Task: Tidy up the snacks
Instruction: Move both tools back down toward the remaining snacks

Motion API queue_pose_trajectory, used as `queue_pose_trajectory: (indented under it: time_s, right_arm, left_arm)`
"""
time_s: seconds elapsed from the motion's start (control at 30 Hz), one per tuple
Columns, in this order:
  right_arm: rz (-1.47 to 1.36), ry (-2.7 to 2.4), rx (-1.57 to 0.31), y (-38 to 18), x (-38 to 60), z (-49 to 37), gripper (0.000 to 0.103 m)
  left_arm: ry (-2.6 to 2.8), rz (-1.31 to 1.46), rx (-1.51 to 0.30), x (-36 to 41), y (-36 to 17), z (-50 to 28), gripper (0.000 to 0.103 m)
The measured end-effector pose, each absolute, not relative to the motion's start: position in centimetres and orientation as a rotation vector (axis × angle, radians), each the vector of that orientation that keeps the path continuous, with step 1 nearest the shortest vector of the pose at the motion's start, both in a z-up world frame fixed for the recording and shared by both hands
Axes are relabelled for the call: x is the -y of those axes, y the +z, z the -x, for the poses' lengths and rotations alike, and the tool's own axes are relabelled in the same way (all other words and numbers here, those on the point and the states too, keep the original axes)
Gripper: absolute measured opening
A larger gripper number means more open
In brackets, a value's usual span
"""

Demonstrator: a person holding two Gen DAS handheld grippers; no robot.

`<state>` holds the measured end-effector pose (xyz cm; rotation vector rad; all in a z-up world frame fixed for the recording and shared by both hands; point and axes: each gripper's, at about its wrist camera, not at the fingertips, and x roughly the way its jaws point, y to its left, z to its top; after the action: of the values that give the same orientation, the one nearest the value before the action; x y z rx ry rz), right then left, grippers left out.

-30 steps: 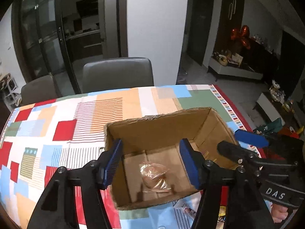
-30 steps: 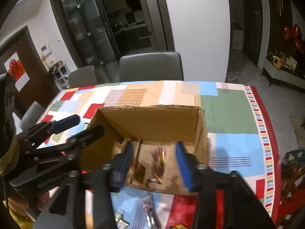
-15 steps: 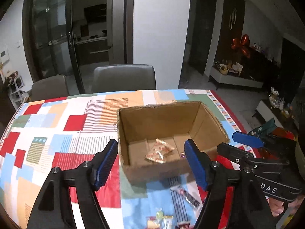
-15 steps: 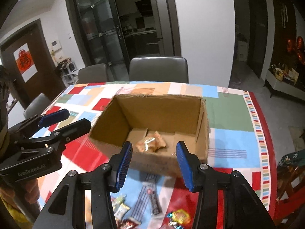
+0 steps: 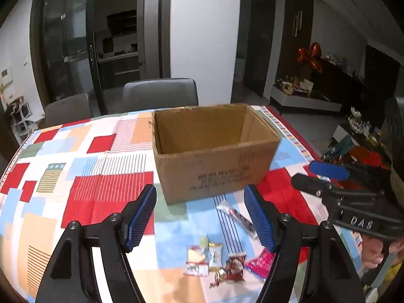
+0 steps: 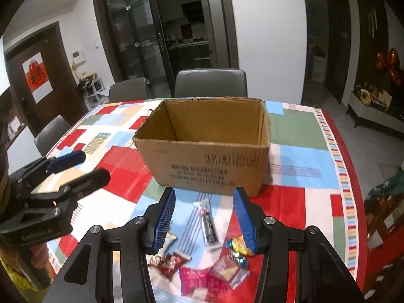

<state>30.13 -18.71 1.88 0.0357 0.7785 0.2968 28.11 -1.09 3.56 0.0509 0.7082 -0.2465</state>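
Light: dim indoor, from overhead, white wall (image 6: 267, 38) brightest | Shadows: soft, under cardboard box (image 5: 214, 151) on tablecloth (image 5: 101, 189) | Glare: faint reflections on glass doors (image 6: 141, 32) | Blur: box print and snack wrappers (image 5: 217, 257) smeared | Distortion: fisheye bending, black vignette at corners | Background: dark, murky sideboard (image 5: 303, 101)

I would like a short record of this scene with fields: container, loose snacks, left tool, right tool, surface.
container: cardboard box, open top, upright on the table; its inside floor is hidden from both views
loose snacks: long dark snack bar, pink packet, several small wrapped candies, all on the cloth in front of the box
left tool: left tool, open, holding nothing
right tool: right tool, open, holding nothing
surface: patchwork tablecloth
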Motion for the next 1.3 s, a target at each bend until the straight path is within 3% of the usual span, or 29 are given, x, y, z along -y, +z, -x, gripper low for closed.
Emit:
queue_pose_trajectory:
  time_s: [0.47, 0.83, 1.3]
  right_arm:
    - [-0.023, 0.203, -0.715, -1.3, 20.0, -23.3, 0.049]
    - [-0.019, 0.174, -0.797, -5.8, 20.7, -21.0, 0.049]
    - [-0.05, 0.167, -0.906, -8.7, 22.2, -25.8, 0.049]
  left_arm:
    - [-0.271, -0.064, -0.682, 1.5, -0.7, -22.0, 0.071]
    - [-0.274, -0.138, -0.746, 2.3, -5.4, -20.3, 0.07]
    - [-0.319, -0.057, -0.917, 3.2, -8.8, -25.0, 0.053]
